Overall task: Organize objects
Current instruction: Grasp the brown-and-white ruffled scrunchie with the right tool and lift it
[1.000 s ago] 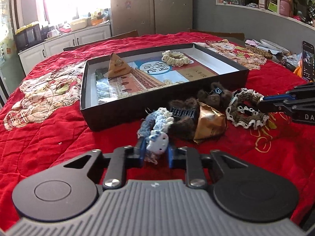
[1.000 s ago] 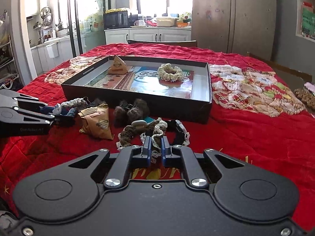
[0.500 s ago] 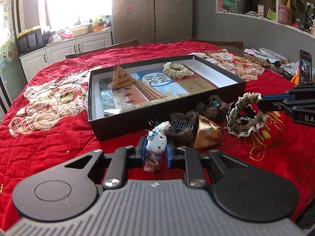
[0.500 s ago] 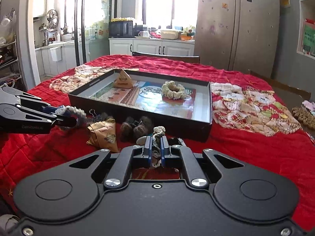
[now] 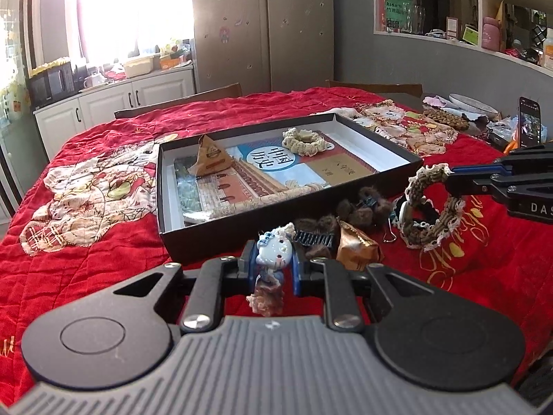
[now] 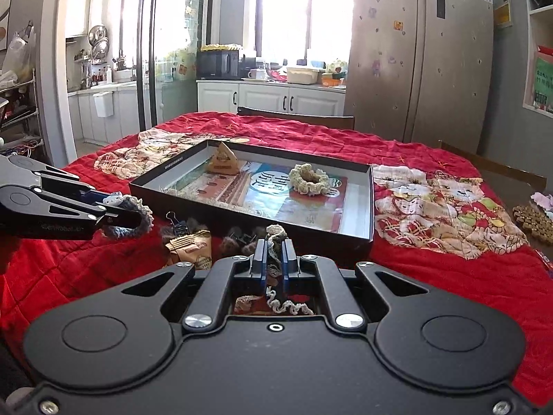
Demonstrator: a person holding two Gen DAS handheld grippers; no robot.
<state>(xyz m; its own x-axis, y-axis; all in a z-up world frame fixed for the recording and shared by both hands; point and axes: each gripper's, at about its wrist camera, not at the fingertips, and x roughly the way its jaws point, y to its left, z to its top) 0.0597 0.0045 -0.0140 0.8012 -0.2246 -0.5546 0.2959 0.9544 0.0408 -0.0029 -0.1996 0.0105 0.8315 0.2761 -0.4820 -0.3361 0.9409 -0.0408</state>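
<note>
My left gripper (image 5: 271, 264) is shut on a blue crocheted scrunchie with a white cat charm (image 5: 273, 257), held above the red cloth; it also shows in the right wrist view (image 6: 129, 214). My right gripper (image 6: 274, 254) is shut on a brown scrunchie with cream lace trim (image 6: 274, 238), which hangs as a ring in the left wrist view (image 5: 430, 207). The black tray (image 5: 276, 224) lies ahead of both, holding a cream scrunchie (image 5: 304, 140) and a brown pyramid packet (image 5: 209, 155).
In front of the tray lie furry brown hair clips (image 5: 359, 205), a black comb clip (image 5: 314, 238), a brown packet (image 5: 356, 250) and a binder clip (image 5: 389, 230). A phone (image 5: 528, 121) stands at the right. Chairs sit behind the table.
Both grippers have lifted their scrunchies off the cloth and risen. The tray now looks lower and farther in both views.
</note>
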